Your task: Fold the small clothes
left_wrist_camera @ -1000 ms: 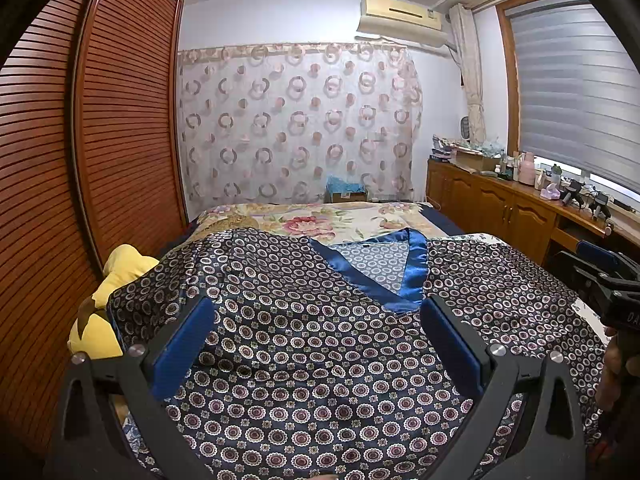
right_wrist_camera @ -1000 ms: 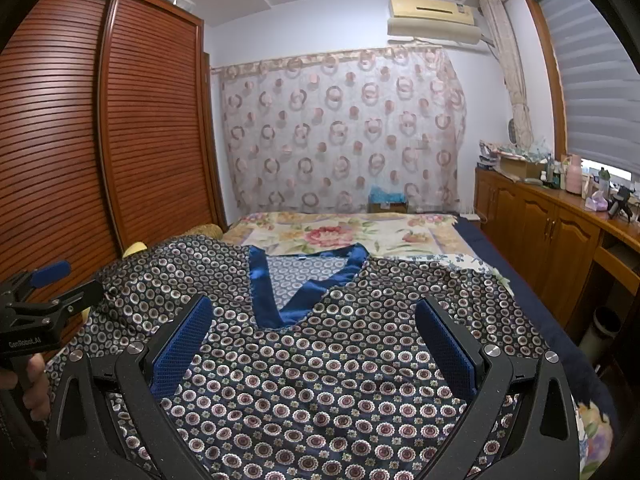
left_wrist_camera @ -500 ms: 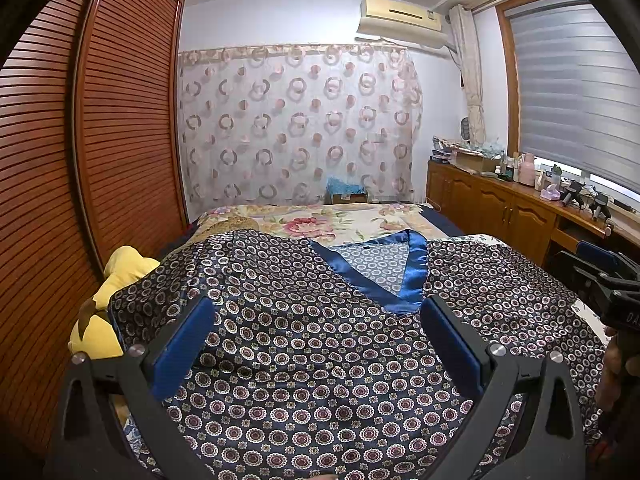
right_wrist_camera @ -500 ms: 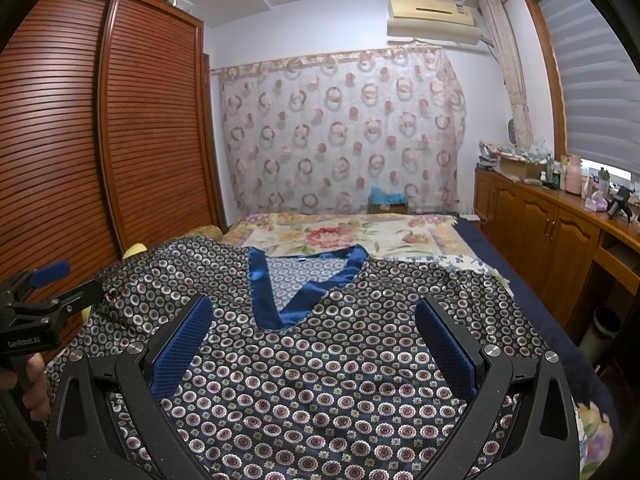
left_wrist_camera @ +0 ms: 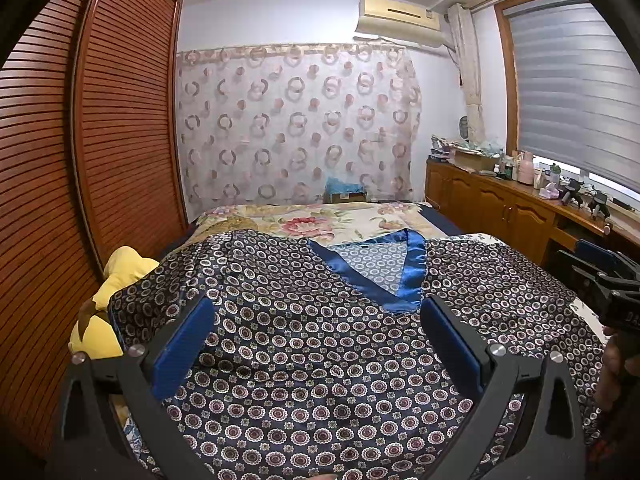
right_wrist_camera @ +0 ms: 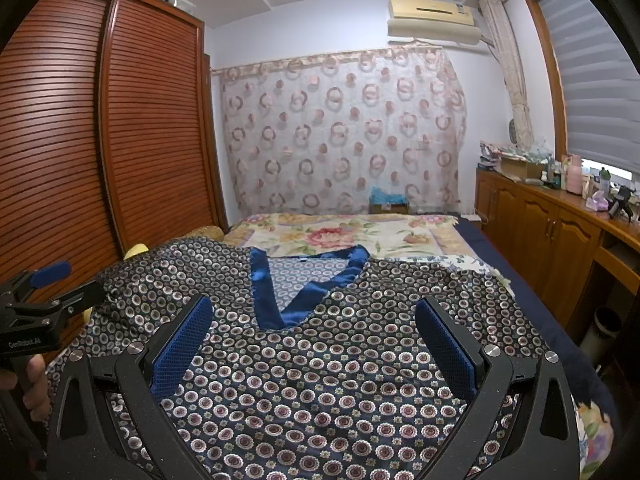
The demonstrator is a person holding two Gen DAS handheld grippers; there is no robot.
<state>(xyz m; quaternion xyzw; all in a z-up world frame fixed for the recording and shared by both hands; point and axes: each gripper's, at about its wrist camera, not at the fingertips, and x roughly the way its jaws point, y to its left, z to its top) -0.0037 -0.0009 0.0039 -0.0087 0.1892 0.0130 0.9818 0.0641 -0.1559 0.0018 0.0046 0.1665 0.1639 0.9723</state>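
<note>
- Plainly, the patterned top (left_wrist_camera: 304, 360) lies spread face-up on the bed (left_wrist_camera: 348, 220), its blue satin V-neckline (left_wrist_camera: 400, 276) pointing toward the cameras — laid flat, I judge, so that sleeves and sides can be turned inward cleanly.
- The left claw (left_wrist_camera: 316, 344) hovers over the garment's left half with its blue pads (left_wrist_camera: 182, 352) spread wide; nothing is between them, and no cloth is gripped.
- The right claw (right_wrist_camera: 312, 344) is held likewise over the right half, jaws wide apart and empty, the neckline (right_wrist_camera: 304, 296) just ahead of it.
- Each claw shows at the edge of the other's view (the left one at the left margin of the right wrist view, with fingers (right_wrist_camera: 34, 380) of a hand on its handle), so the two stand side by side, well apart — a fitting stance for taking opposite edges of the top at once.
- Folding looks not yet begun: the top shows no crease or doubled layer.
- A yellow soft toy (left_wrist_camera: 116, 288) sits wedged between bed and slatted wardrobe (left_wrist_camera: 120, 120), touching the top's left sleeve; the sleeve could snag there.
- As for containers, a small box (right_wrist_camera: 388, 202) with something blue on it stands beyond the bed's far end; whether it holds anything else I cannot tell.
</note>
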